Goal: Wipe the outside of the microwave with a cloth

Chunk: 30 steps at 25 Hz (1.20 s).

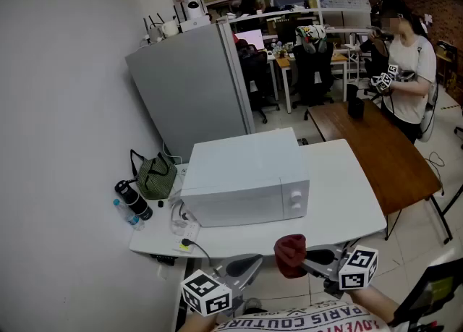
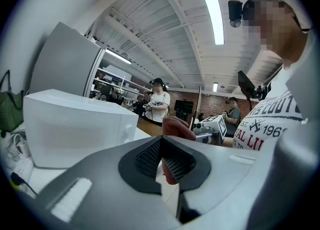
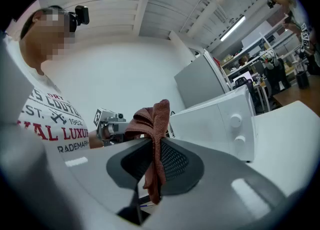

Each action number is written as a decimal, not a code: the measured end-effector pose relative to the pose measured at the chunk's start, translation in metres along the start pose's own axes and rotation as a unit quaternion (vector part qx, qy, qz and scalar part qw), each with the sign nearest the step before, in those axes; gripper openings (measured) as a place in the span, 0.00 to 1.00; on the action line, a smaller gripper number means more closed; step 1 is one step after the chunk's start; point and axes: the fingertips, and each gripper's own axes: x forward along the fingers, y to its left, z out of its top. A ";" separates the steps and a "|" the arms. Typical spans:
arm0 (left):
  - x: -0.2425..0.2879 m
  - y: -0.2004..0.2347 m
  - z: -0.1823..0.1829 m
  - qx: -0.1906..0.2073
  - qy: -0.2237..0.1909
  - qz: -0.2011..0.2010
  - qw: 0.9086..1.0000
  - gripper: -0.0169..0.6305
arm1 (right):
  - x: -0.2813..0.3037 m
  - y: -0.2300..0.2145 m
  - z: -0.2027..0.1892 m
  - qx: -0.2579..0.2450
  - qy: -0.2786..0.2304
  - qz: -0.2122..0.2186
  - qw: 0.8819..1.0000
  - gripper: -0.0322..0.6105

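Nearest, off the desk's [image 1: 347, 179] near edge: right gripper [image 1: 307, 260] clamped on one dark red cloth [image 1: 290, 254], bunched and hanging from its jaws. Just beside it, left gripper [image 1: 255, 260], jaws together on nothing. Ahead of the cloth, slightly left, on the white desk: one white microwave [image 1: 246, 179], long axis along the near edge, door and two dials [image 1: 295, 200] facing it. Right gripper probably nearer the dial end. Farther left, one green bag [image 1: 155, 176] by the wall.
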 end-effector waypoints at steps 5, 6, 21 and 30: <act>-0.002 0.049 0.015 0.004 -0.008 -0.003 1.000 0.03 | 0.041 -0.020 0.023 -0.048 0.018 -0.005 0.999 0.11; -0.004 0.061 0.017 0.002 -0.008 -0.003 1.000 0.03 | 0.051 -0.024 0.026 -0.053 0.022 -0.008 0.998 0.11; -0.056 0.237 0.059 -0.006 -0.027 -0.013 1.000 0.03 | 0.221 -0.063 0.109 -0.107 0.029 -0.021 0.994 0.11; -0.075 0.287 0.071 -0.003 -0.027 -0.023 0.999 0.03 | 0.266 -0.076 0.135 -0.098 0.023 -0.056 0.993 0.11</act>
